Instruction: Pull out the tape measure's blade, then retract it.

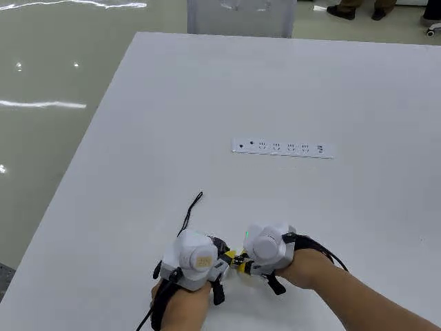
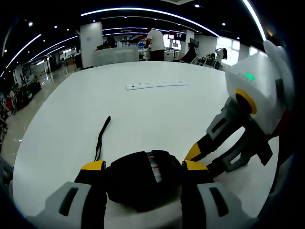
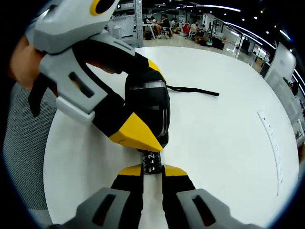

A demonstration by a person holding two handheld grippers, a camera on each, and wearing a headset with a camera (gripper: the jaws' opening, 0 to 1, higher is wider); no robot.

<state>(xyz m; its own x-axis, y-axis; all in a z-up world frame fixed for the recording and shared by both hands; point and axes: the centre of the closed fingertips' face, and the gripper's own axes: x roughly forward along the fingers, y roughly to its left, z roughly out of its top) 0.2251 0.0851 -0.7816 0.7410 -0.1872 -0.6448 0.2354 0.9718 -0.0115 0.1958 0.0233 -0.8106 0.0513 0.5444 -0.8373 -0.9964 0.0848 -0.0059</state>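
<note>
White table: both tools meet on a tape measure.
The left gripper clamps its black case; the right gripper pinches the short exposed blade.

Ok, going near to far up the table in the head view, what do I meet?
Tape measure → black strap → white power strip → grey object past the table's far edge.
</note>
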